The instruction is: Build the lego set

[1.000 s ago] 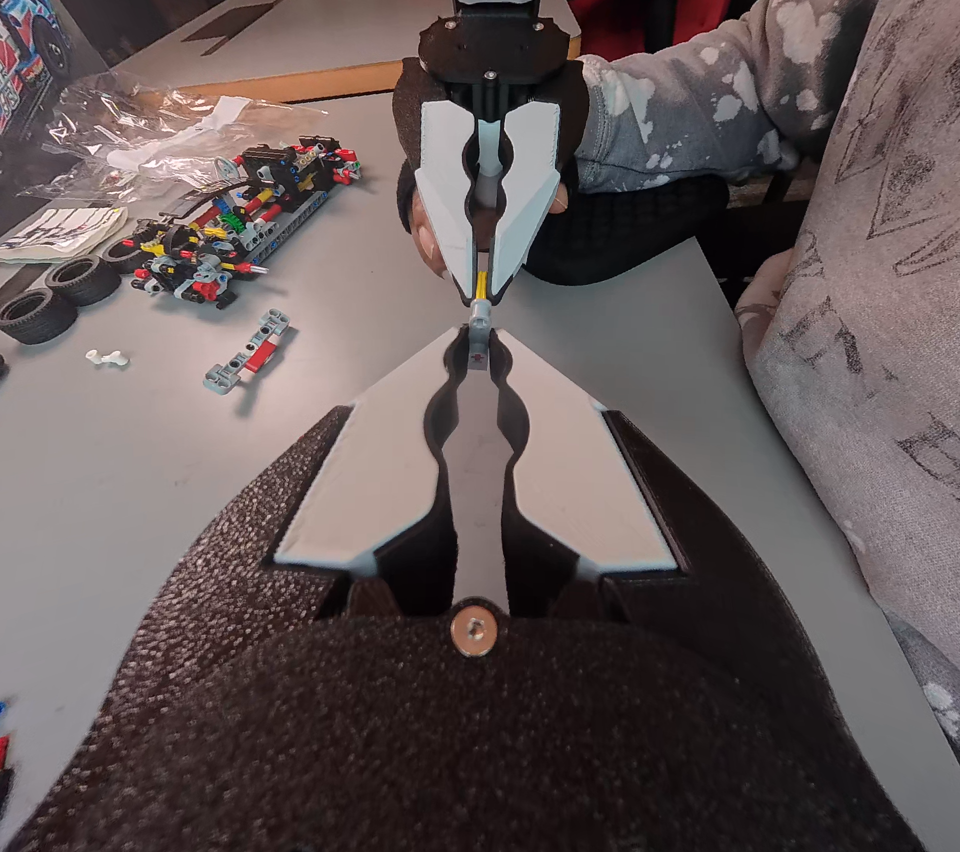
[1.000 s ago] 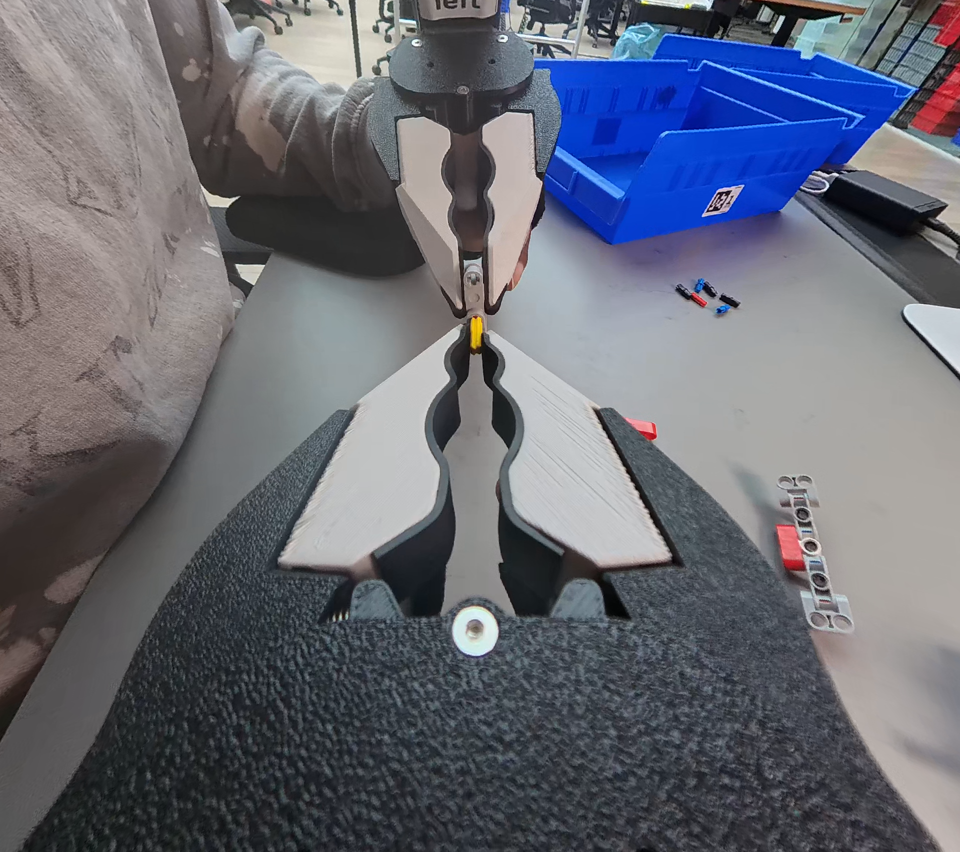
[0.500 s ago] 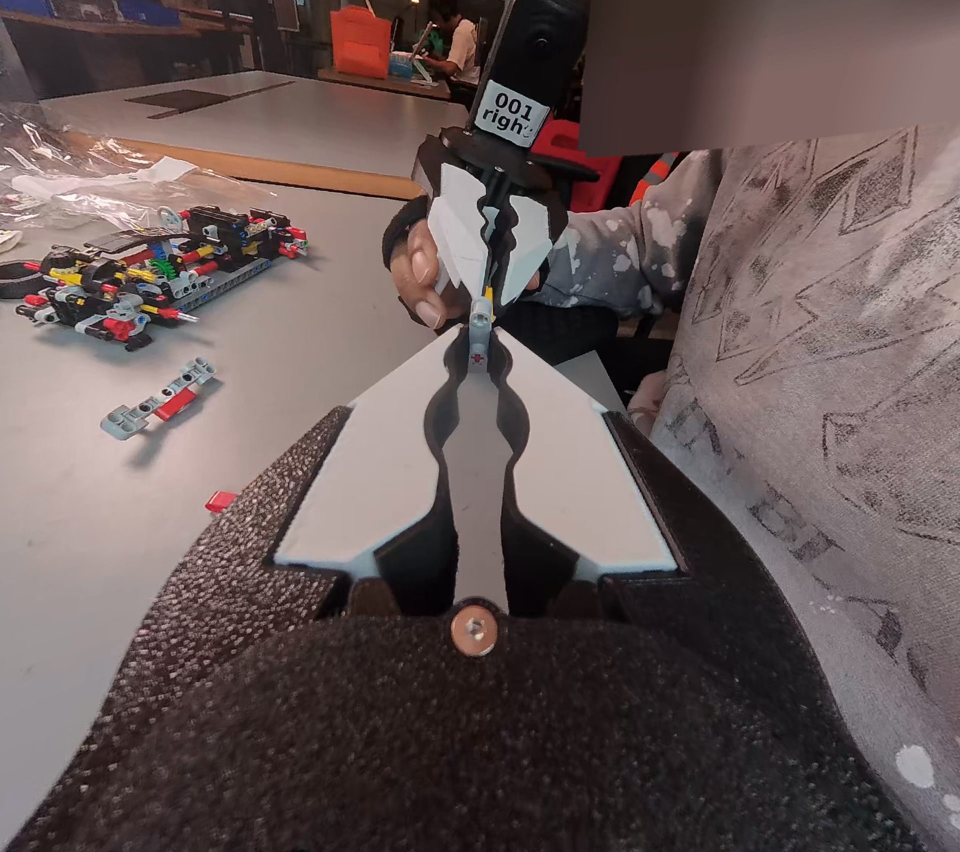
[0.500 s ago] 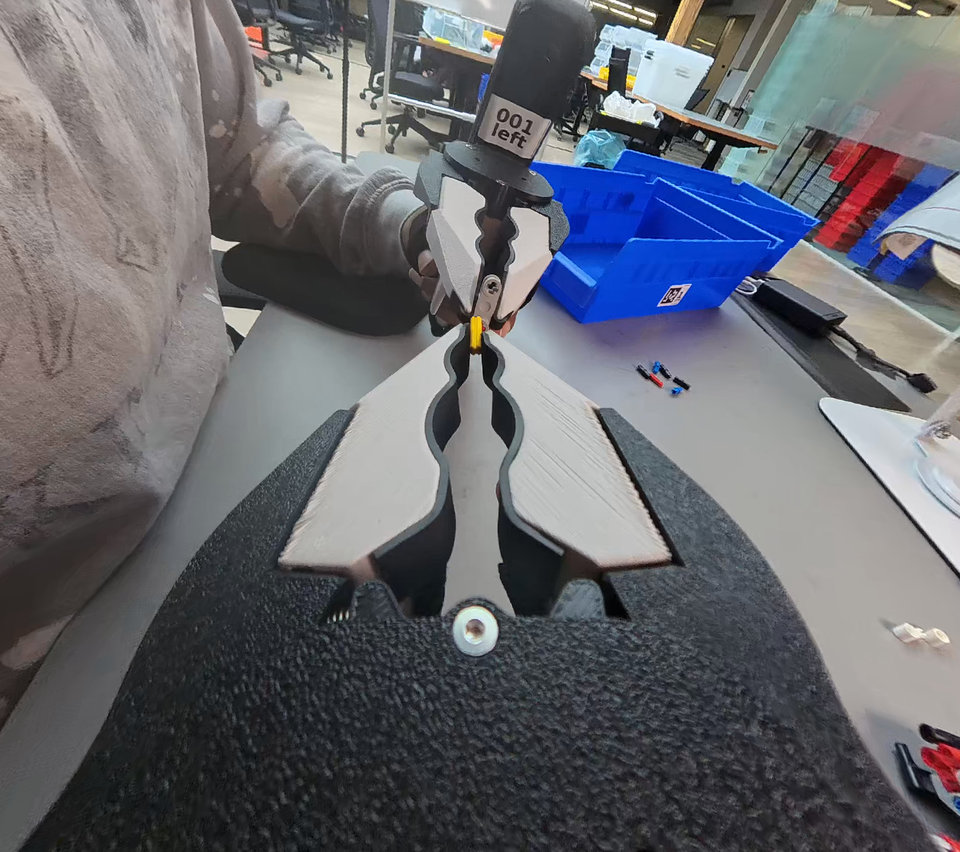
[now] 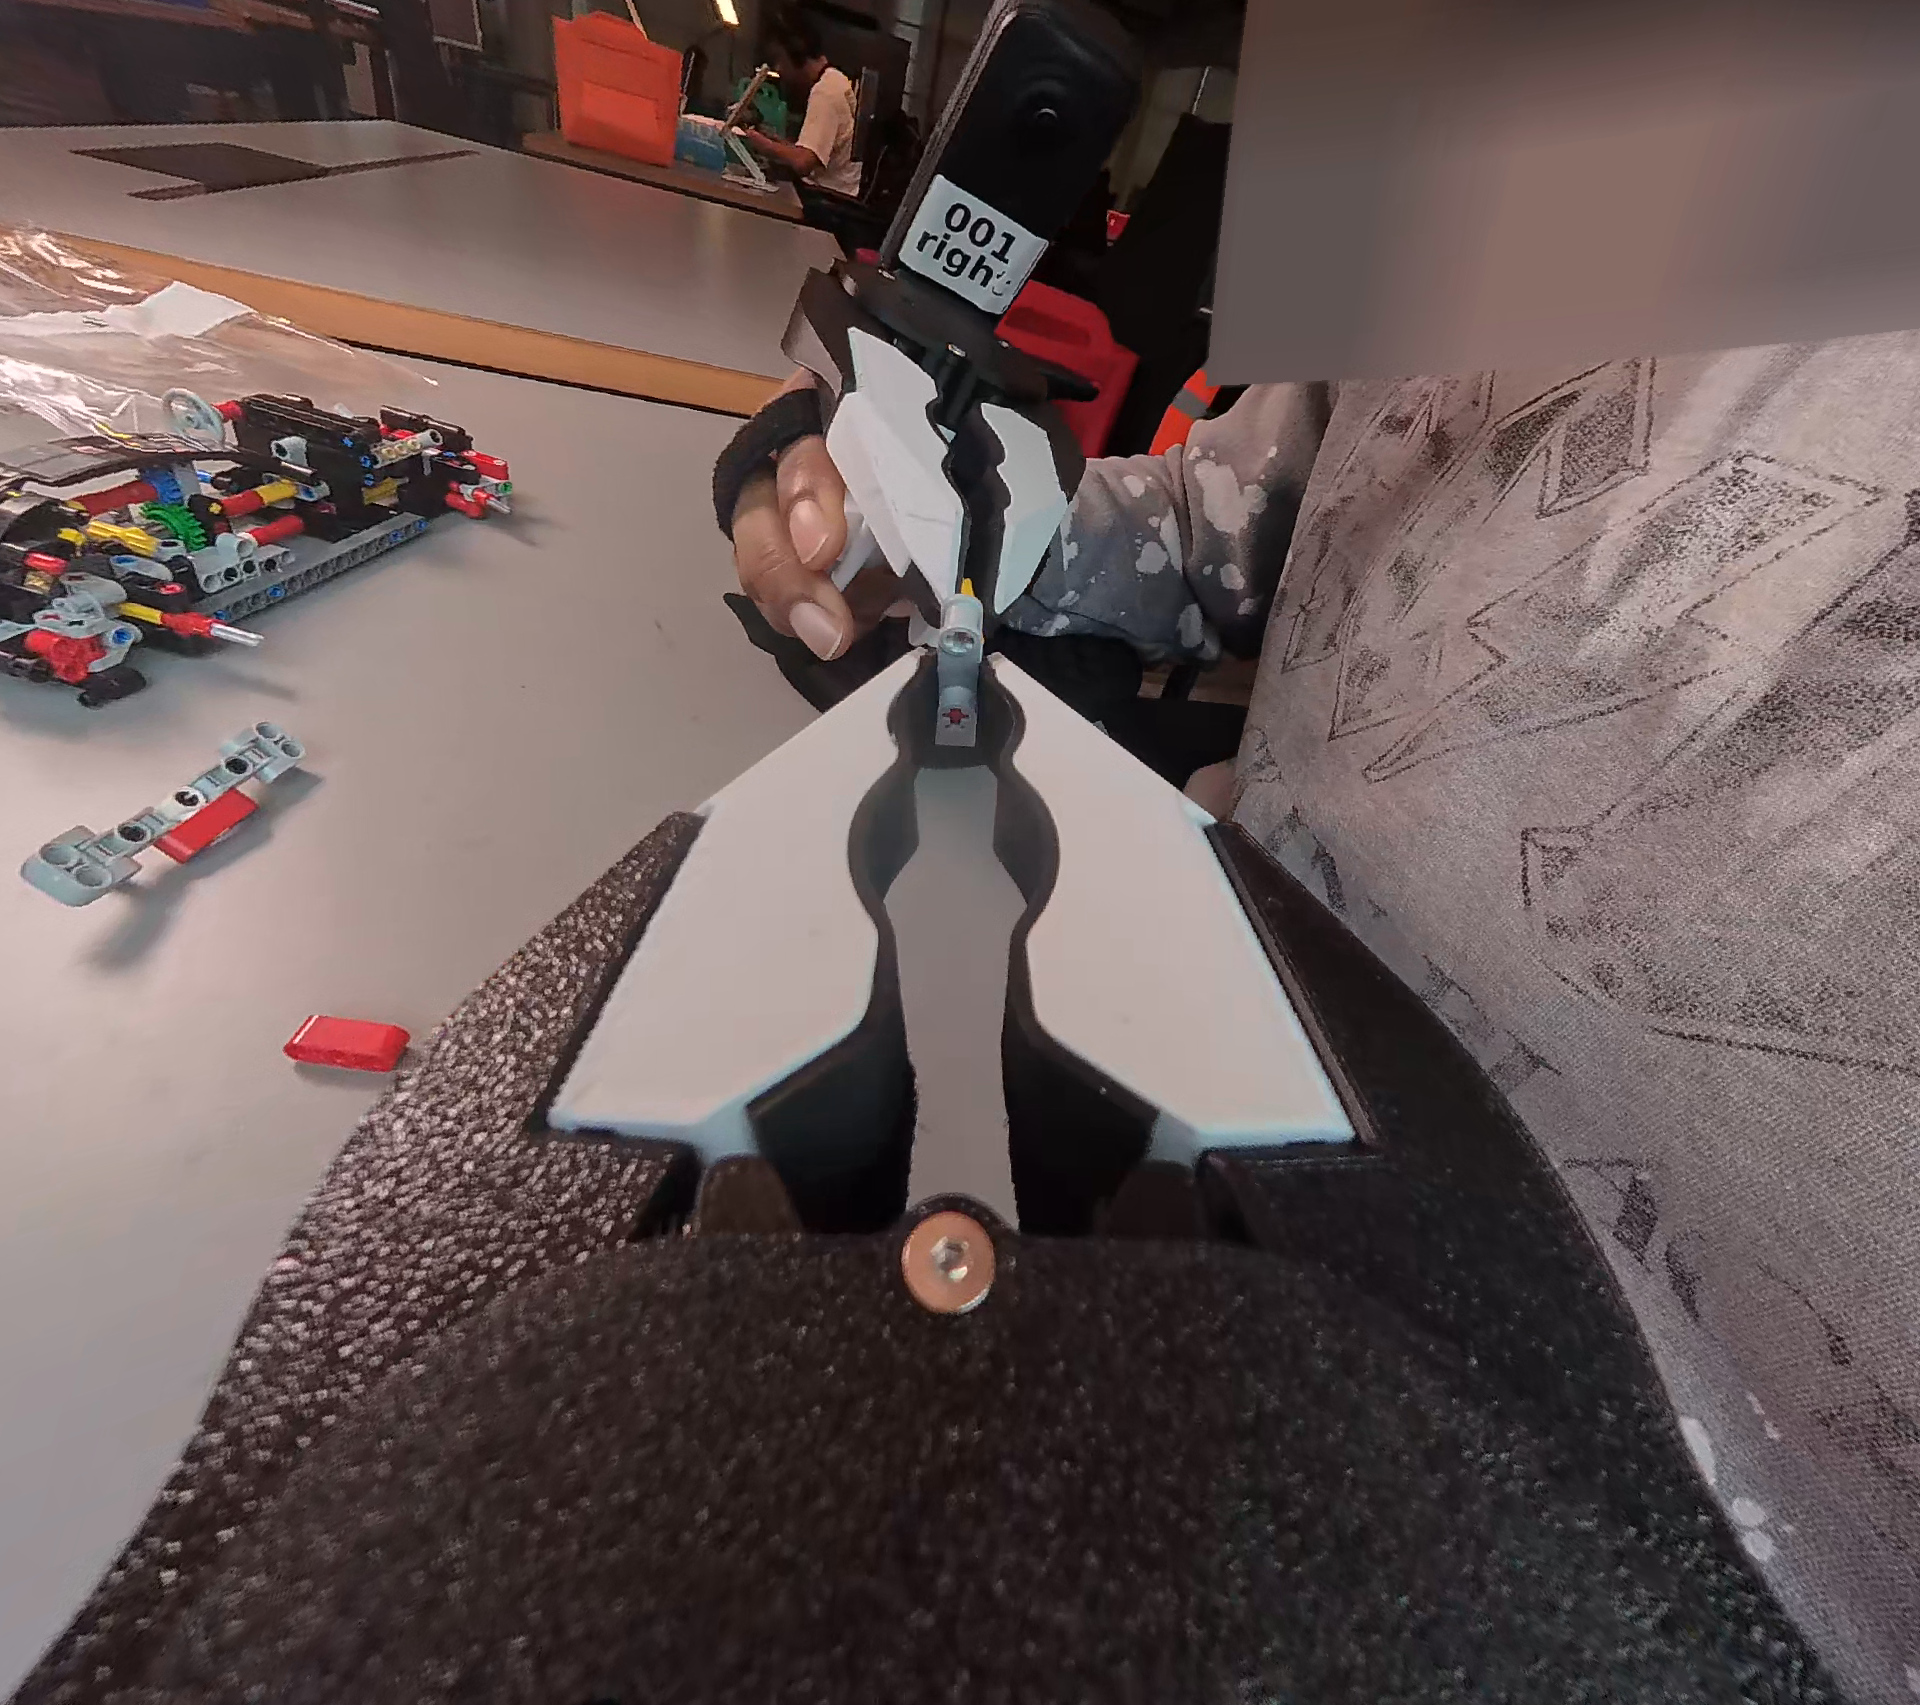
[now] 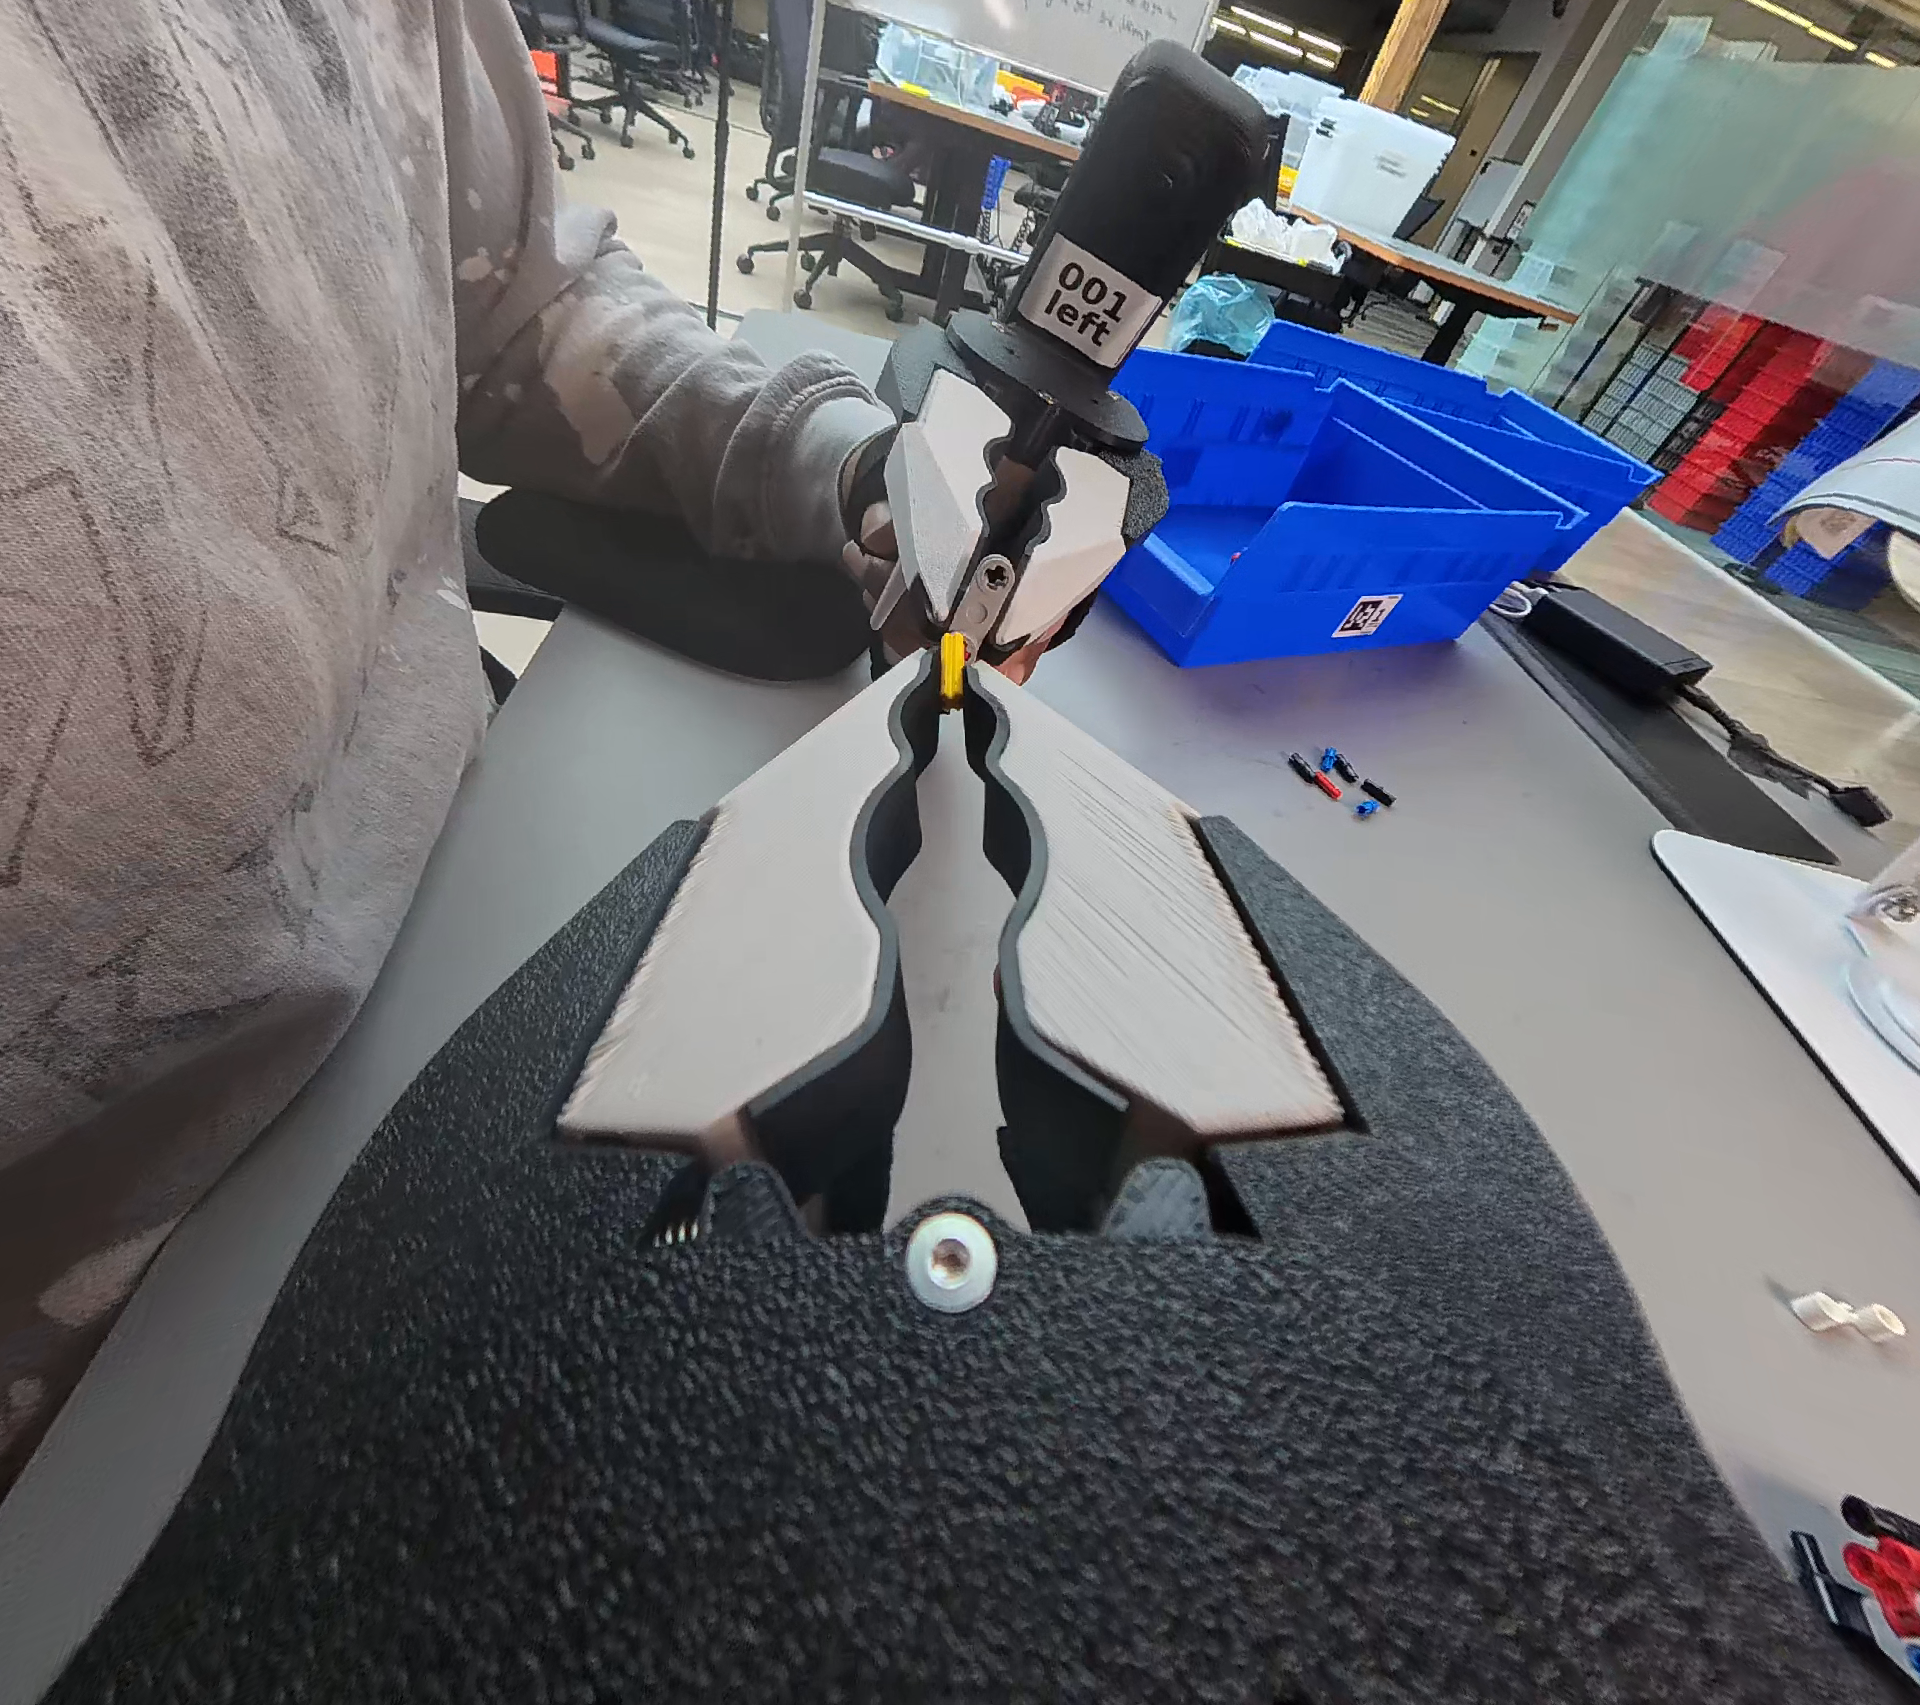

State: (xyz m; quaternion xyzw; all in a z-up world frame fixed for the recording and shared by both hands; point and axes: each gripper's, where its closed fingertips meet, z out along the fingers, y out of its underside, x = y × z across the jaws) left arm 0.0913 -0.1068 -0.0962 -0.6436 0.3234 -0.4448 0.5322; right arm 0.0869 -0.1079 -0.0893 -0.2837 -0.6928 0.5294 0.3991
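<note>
Grey plastic sits pinched in your left gripper [image 5: 958, 699]: its jaws are closed on a small light-grey Technic connector [image 5: 958, 668] with a red centre, held at centre frame in the left wrist view. Your right gripper [image 6: 951, 687] is likewise closed, its tips clamped on a short yellow axle [image 6: 951, 681]. The two grippers meet tip to tip above the grey table [image 5: 468, 720], and the yellow axle touches the connector's far end; whether it is seated inside, you cannot tell from here.

At left in the left wrist view lies the partly built car chassis [image 5: 208, 523], black with red, yellow and green parts. Below it, well apart, rests a grey beam with a red plate [image 5: 166, 824], and nearer you a loose red piece [image 5: 346, 1042]. In the right wrist view, blue bins [image 6: 1351, 512] stand at right of centre, with several small pins [image 6: 1340, 782] just in front of them.
</note>
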